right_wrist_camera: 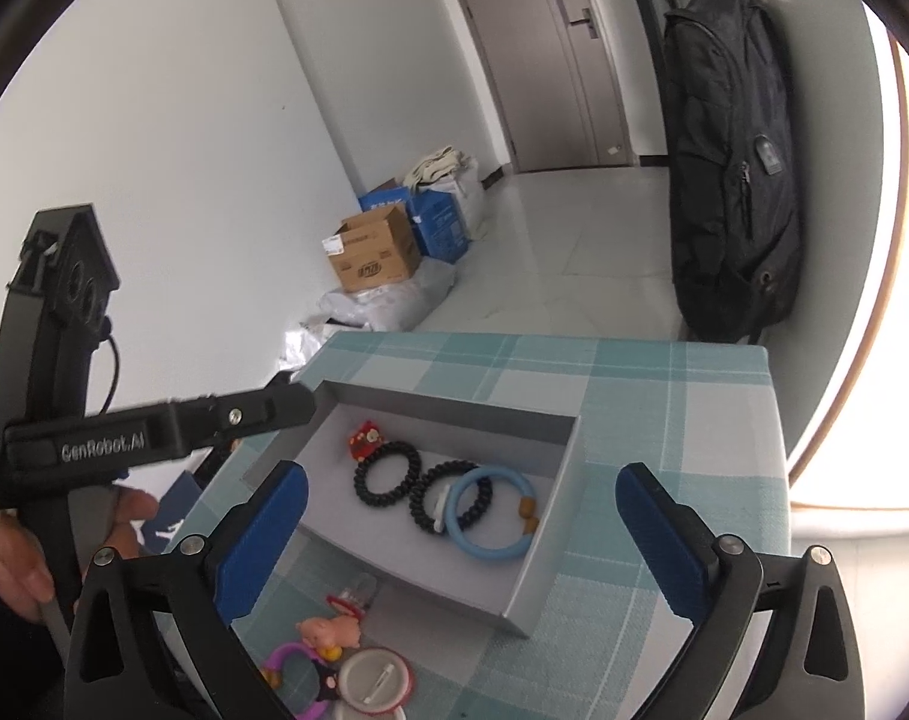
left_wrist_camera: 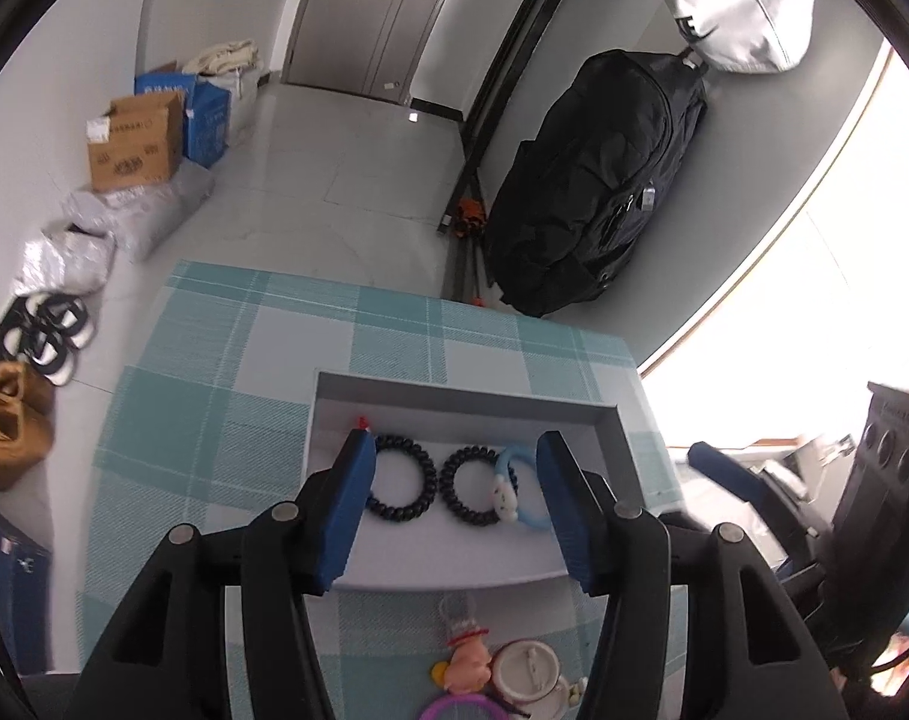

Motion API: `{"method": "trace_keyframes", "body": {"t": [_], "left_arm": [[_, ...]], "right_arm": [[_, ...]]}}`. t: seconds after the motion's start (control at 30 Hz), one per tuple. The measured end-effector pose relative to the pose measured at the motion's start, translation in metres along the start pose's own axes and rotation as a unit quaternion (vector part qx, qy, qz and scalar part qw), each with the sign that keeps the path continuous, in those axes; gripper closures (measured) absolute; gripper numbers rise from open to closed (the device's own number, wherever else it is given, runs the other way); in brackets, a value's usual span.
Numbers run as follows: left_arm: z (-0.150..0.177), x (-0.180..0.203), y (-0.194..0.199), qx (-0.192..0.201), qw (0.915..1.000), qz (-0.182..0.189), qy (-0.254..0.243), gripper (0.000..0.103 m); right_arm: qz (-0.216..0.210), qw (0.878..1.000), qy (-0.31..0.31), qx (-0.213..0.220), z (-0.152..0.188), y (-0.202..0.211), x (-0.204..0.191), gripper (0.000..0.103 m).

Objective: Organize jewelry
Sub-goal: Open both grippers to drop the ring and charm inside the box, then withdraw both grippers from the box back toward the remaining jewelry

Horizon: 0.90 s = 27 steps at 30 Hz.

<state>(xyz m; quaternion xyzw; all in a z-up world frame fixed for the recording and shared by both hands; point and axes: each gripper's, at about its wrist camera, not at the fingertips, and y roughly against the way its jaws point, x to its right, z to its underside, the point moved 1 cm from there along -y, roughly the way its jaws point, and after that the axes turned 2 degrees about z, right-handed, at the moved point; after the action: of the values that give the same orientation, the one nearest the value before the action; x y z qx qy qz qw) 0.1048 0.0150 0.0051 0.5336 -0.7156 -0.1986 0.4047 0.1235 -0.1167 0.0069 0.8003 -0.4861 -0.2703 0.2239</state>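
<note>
A grey tray (left_wrist_camera: 472, 399) (right_wrist_camera: 544, 552) sits on the checked tablecloth. It holds two black coil hair ties (left_wrist_camera: 400, 483) (right_wrist_camera: 388, 474), a light blue ring (right_wrist_camera: 490, 510) (left_wrist_camera: 517, 489) and a small red charm (right_wrist_camera: 365, 438). In front of the tray lie a pink pig charm (right_wrist_camera: 328, 630) (left_wrist_camera: 469, 663), a round white badge (right_wrist_camera: 373, 684) (left_wrist_camera: 526, 672) and a purple piece (right_wrist_camera: 286, 660). My left gripper (left_wrist_camera: 457, 450) is open and empty above the tray. My right gripper (right_wrist_camera: 463, 486) is open and empty over the tray's near side.
The teal checked table (left_wrist_camera: 226, 372) ends at the floor ahead. A black backpack (left_wrist_camera: 598, 180) hangs at the right wall. Cardboard and blue boxes (left_wrist_camera: 136, 141) and bags stand at the left wall. Shoes (left_wrist_camera: 10, 420) lie on the floor at left.
</note>
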Motion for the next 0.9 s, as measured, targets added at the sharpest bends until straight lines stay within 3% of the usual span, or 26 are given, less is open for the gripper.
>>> {"method": "trace_keyframes", "body": {"t": [0.4, 0.5, 0.9], "left_arm": [[0.027, 0.01, 0.026, 0.025, 0.9959, -0.082, -0.028, 0.026], [0.034, 0.008, 0.032, 0.033, 0.9938, -0.103, -0.026, 0.023], [0.066, 0.013, 0.039, 0.025, 0.9914, -0.122, -0.042, 0.02]], "right_arm": [[0.024, 1.0, 0.0, 0.003, 0.014, 0.021, -0.006, 0.0], [0.028, 1.0, 0.002, -0.004, 0.02, 0.023, -0.009, 0.0], [0.032, 0.999, 0.001, -0.02, 0.045, 0.034, -0.014, 0.0]]}}
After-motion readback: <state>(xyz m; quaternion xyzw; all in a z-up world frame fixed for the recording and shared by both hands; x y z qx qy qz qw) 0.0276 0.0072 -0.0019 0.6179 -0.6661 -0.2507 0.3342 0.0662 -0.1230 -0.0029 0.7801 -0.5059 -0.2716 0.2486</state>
